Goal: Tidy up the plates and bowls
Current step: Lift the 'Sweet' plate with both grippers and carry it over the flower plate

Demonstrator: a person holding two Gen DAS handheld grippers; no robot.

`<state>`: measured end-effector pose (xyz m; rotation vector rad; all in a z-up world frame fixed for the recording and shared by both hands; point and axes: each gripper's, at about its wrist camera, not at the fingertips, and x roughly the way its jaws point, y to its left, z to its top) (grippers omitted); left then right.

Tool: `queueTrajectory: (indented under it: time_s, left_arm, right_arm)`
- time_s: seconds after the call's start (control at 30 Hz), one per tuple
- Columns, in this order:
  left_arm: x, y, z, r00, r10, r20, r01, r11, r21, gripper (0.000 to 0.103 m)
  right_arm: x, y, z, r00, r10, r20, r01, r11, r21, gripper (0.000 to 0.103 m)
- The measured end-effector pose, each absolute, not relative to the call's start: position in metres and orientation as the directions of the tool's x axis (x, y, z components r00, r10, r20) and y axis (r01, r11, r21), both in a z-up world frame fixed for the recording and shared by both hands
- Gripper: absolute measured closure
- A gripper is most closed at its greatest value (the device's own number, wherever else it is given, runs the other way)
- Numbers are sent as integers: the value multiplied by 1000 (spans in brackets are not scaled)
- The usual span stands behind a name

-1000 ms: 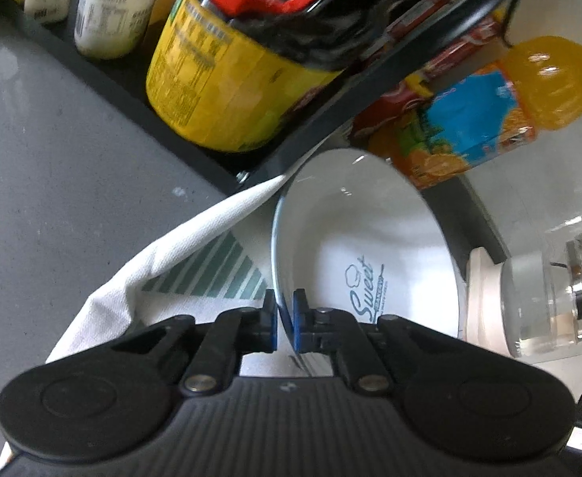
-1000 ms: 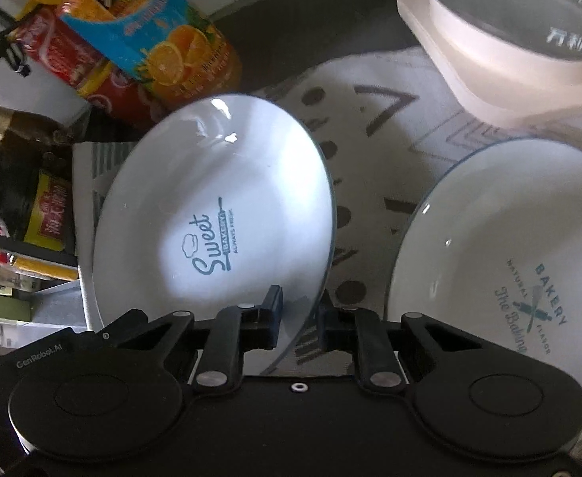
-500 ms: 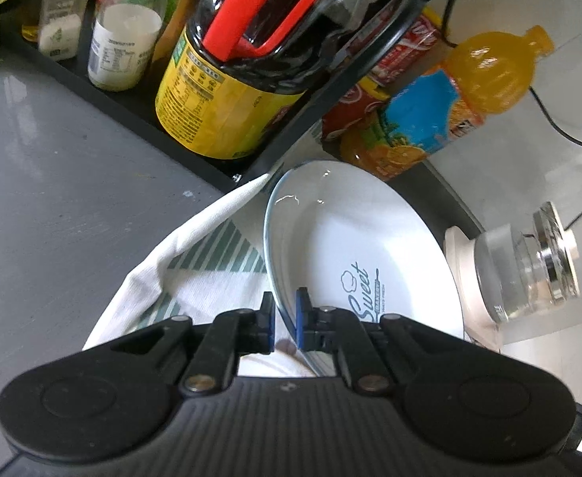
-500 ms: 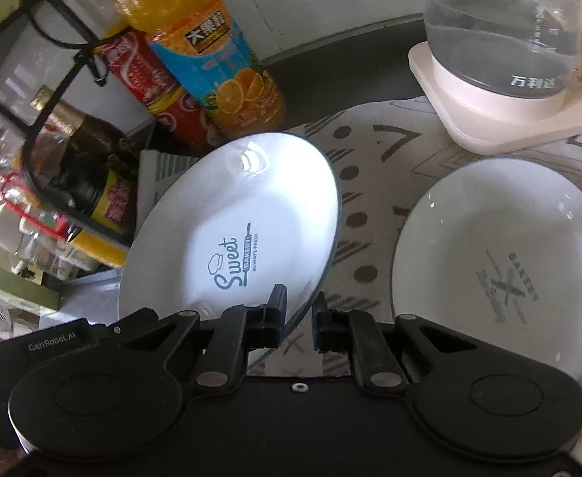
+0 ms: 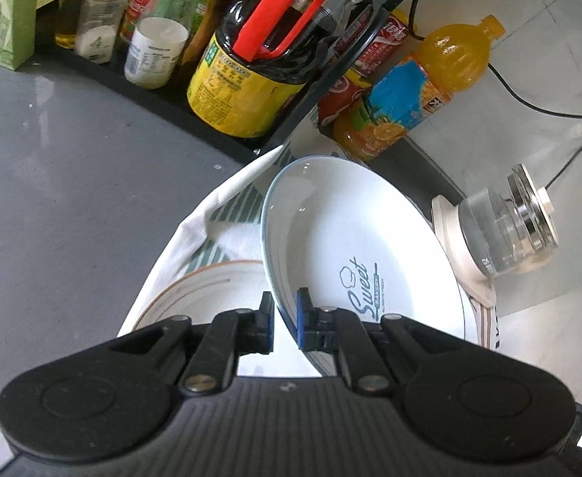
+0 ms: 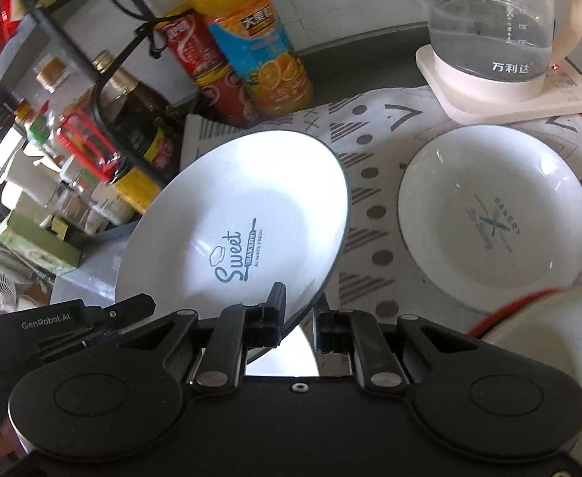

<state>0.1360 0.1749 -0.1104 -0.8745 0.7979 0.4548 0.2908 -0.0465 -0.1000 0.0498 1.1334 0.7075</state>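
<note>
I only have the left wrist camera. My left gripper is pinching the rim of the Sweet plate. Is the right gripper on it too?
Observer: Yes. The right gripper is shut on the near rim of the Sweet plate, which is tilted.
Operator: Is there another plate on that side?
Observer: One. A Bakery plate lies flat on the cloth, in front of the kettle.
Operator: Anything nearer than that?
Observer: A red-rimmed dish sits at the bottom right corner of the right wrist view. Only its edge shows.
</note>
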Motion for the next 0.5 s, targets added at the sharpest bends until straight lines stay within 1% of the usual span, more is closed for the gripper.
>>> queueTrajectory:
  time_s: [0.5]
  left_arm:
    - [86,157,-110,607,29,-794,-635,618,-463,94]
  right_arm:
    - [226,-50,-96,237,541,-807,-554,758,345,90]
